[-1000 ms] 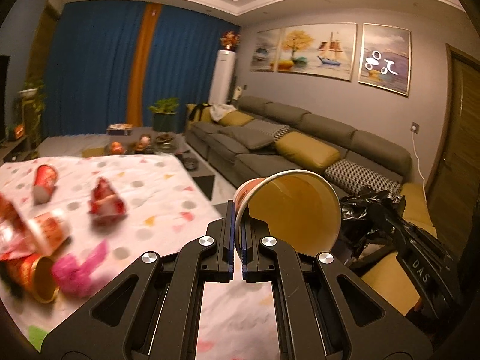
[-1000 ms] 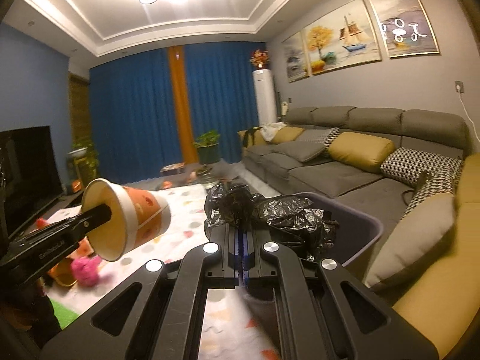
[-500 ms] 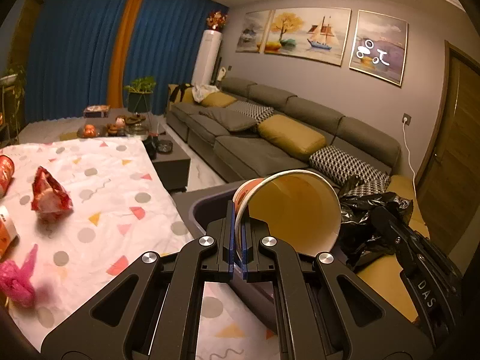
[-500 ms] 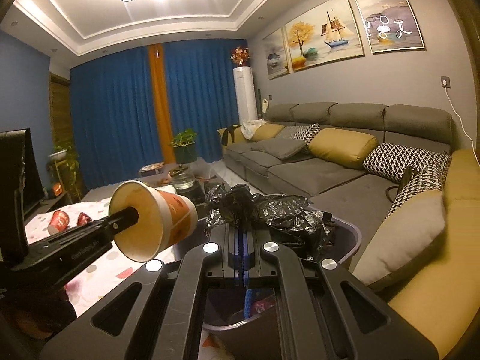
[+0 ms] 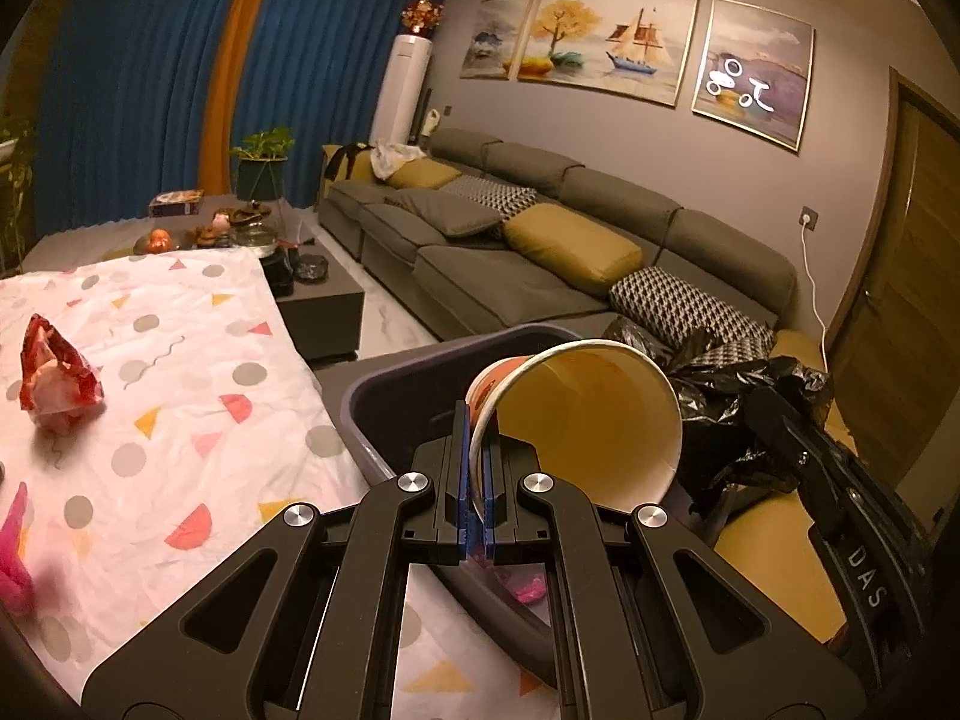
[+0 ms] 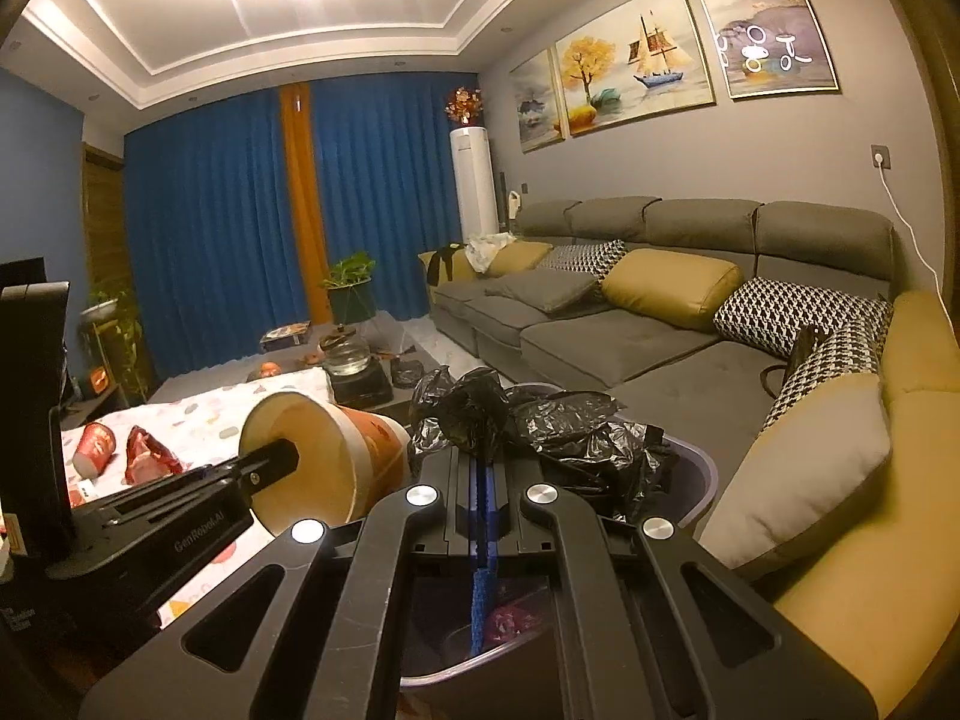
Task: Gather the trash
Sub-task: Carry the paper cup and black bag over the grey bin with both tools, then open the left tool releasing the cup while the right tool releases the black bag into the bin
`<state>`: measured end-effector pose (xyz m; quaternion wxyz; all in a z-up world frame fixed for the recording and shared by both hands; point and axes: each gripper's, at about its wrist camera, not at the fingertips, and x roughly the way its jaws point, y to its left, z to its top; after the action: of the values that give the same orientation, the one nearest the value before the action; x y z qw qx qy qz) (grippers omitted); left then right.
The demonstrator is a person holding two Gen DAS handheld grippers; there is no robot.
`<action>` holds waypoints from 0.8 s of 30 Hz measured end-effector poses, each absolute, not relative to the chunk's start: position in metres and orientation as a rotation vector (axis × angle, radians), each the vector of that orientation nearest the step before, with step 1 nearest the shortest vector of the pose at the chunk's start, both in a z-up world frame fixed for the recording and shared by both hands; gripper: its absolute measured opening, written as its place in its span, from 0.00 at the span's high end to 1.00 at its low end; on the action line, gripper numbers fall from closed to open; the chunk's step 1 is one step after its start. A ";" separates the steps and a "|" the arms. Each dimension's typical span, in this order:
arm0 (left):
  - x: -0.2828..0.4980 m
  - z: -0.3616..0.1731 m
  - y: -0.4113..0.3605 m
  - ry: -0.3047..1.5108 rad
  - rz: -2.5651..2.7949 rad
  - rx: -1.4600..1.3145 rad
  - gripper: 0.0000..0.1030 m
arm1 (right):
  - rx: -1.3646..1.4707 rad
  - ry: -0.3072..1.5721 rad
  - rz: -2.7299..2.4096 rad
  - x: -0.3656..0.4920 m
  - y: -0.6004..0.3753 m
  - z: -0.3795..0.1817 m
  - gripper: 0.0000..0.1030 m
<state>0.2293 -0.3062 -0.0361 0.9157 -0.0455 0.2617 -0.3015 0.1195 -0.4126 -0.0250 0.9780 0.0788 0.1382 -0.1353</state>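
Dim living-room light falls on a grey sofa (image 5: 540,228) along the right wall and on a table under a dotted white cloth (image 5: 180,396) at the left of my left view. Low in the centre of that view my left gripper (image 5: 478,468) has its jaws pressed together on the rim of a paper cup (image 5: 588,414), one pad inside the wall and one outside. It lies on its side with its mouth toward the camera, over the dark bin (image 5: 384,408) beside the table edge. At the centre of my right view, my right gripper (image 6: 480,480) pinches a crumpled black bin bag (image 6: 540,426) at the bin's mouth, its jaws shut on the film.

I judge the cup light and thin-walled: it would crush if squeezed across its body, so the rim, which is stiffened by its roll, looks like the place to hold it, and an easy release should drop it in. The bag is soft, slippery plastic; a bunched fold gives more to grip than a single layer.

On the cloth a red wrapper (image 5: 57,372) lies at the left edge of the left view, a pink scrap (image 5: 15,564) below it, and another red cup (image 6: 96,447) shows at the left of the right view. All are light, I'd guess.
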 end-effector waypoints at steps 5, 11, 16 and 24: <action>0.235 -0.043 -0.310 0.567 -0.641 -0.099 0.98 | 0.171 0.286 -0.276 0.121 -0.414 -0.026 0.97; 0.240 -0.050 -0.313 0.592 -0.647 -0.095 0.98 | 0.182 0.293 -0.274 0.126 -0.417 -0.028 0.97; 0.242 -0.054 -0.313 0.604 -0.651 -0.094 0.98 | 0.190 0.300 -0.269 0.131 -0.417 -0.028 0.97; 0.245 -0.058 -0.311 0.633 -0.655 -0.095 0.97 | 0.193 0.313 -0.267 0.137 -0.419 -0.032 0.97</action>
<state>0.2451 -0.3109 -0.0585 0.8970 -0.0456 0.3053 -0.3162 0.1373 -0.4194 -0.0324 0.9742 0.0958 0.1553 -0.1325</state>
